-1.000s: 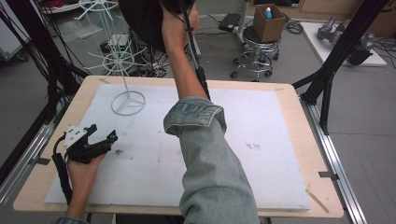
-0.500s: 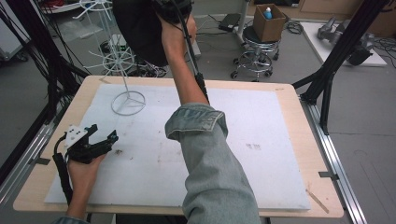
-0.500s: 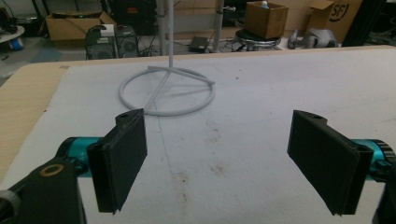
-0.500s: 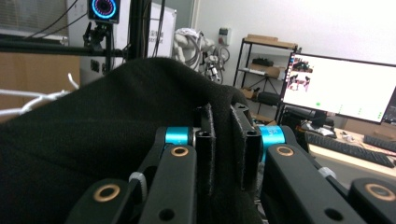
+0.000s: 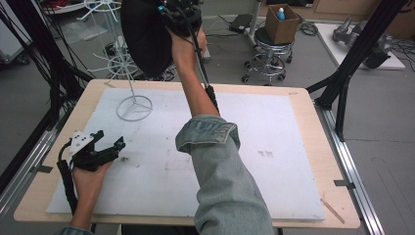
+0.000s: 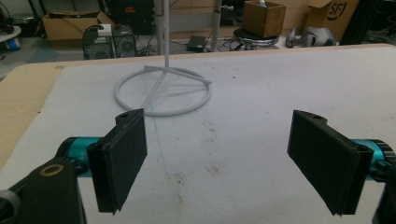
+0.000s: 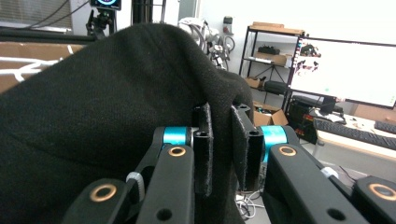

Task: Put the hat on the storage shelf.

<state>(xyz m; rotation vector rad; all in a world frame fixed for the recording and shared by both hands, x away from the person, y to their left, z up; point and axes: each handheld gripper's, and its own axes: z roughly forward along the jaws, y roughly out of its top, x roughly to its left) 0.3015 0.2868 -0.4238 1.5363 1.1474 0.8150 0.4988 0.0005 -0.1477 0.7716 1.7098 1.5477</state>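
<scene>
High above the table's far edge, my right gripper (image 5: 179,14) is shut on a black cloth (image 5: 144,39) that hangs down at its left. In the right gripper view the cloth (image 7: 93,116) drapes over the left jaw and is pinched between the nearly closed jaws of the right gripper (image 7: 222,135). A white wire stand (image 5: 134,107) with a ring base stands on the mat at the far left, just beside the hanging cloth. At the left of the mat rests my left gripper (image 5: 110,138), open and empty. In the left gripper view the left gripper (image 6: 219,168) faces the stand's base (image 6: 163,91).
A white mat (image 5: 274,137) covers the wooden table (image 5: 303,103). Black frame posts (image 5: 357,54) rise at the table's right and left sides. A stool with a cardboard box (image 5: 284,22) stands on the floor beyond. The person's denim sleeve (image 5: 220,171) crosses the middle.
The right arm has shifted slightly, carrying the black cloth a little lower and leftward near the stand. The left gripper has stayed put, open.
</scene>
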